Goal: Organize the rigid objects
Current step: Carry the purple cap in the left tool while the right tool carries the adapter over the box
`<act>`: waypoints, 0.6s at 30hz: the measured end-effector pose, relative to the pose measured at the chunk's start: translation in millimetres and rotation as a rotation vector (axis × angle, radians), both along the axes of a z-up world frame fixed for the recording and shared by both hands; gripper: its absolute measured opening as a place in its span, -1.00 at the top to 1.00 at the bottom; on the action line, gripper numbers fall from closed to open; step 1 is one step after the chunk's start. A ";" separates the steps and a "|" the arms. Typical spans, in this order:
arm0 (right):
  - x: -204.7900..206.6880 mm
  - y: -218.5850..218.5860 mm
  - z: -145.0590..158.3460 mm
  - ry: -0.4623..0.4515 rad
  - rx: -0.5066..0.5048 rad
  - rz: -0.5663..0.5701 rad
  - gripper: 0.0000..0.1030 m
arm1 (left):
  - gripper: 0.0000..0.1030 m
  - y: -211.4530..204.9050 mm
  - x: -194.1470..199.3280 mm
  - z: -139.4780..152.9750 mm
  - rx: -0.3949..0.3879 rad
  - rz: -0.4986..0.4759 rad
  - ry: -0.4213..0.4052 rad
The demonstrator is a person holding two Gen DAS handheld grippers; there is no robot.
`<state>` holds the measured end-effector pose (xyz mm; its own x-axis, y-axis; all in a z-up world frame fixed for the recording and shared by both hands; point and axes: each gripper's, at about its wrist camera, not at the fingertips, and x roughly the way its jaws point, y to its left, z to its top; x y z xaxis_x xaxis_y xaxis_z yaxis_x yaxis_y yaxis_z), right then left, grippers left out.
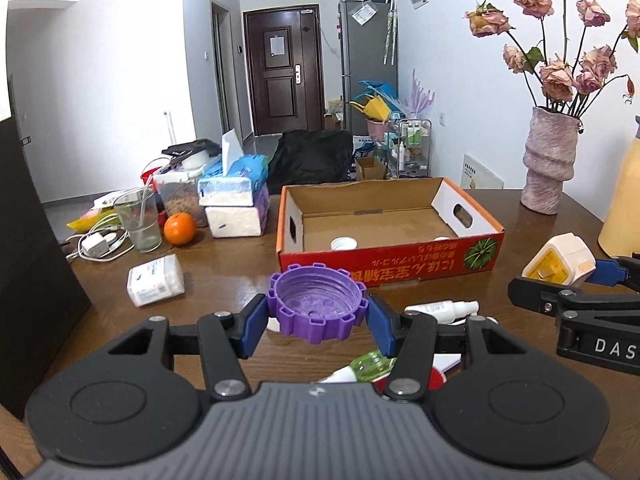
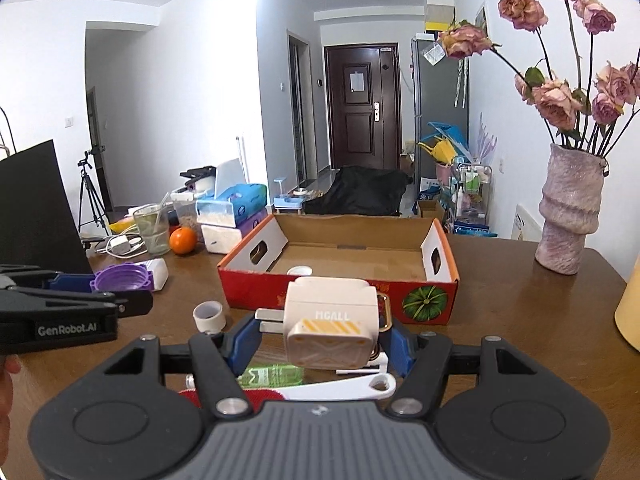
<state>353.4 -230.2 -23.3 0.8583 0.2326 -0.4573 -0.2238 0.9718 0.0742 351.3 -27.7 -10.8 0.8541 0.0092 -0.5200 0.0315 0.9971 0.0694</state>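
purple cap (image 1: 317,307) between blue pads (image 1: 253,326)

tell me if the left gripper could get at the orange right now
Probably not yet. The left gripper is shut on the purple lid, so its jaws are full. The orange sits in the open on the table beside the glass; once the lid is dropped, the way looks free.

Yellow container (image 1: 624,196), perhaps a jug, edge-cropped
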 end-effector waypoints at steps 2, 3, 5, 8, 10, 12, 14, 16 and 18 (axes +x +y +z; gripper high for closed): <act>2.0 -0.9 3.3 -0.008 -0.001 -0.004 -0.24 | -0.07 -3.8 4.6 3.9 -0.001 -0.003 -0.001; 3.8 -1.4 5.2 -0.011 -0.001 -0.005 -0.24 | -0.07 -5.1 6.0 5.4 -0.002 -0.004 -0.002; 7.3 -2.1 8.6 -0.015 -0.001 -0.009 -0.24 | -0.07 -7.5 11.2 9.0 -0.001 -0.005 -0.007; 13.6 -1.7 14.0 -0.023 -0.003 -0.014 -0.24 | -0.07 -9.2 19.5 13.7 -0.001 0.003 -0.012; 18.5 -0.7 17.2 -0.026 -0.007 -0.018 -0.24 | -0.07 -9.1 27.4 17.0 -0.010 0.010 -0.010; 24.2 0.2 20.0 -0.025 -0.009 -0.021 -0.24 | -0.07 -9.3 34.7 20.0 -0.012 0.020 -0.008; 31.4 0.9 22.9 -0.019 -0.011 -0.025 -0.24 | -0.07 -8.6 43.5 23.6 -0.017 0.030 -0.007; 40.0 1.3 25.6 -0.015 -0.016 -0.031 -0.24 | -0.07 -7.9 55.3 27.7 -0.021 0.043 -0.007; 48.8 1.6 27.9 -0.010 -0.018 -0.039 -0.24 | -0.07 -7.8 66.9 30.3 -0.023 0.054 -0.002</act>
<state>402.3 -228.5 4.6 0.8711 0.1907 -0.4526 -0.1866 0.9809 0.0543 418.3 -35.5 19.5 0.8539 0.0435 -0.5187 -0.0225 0.9987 0.0468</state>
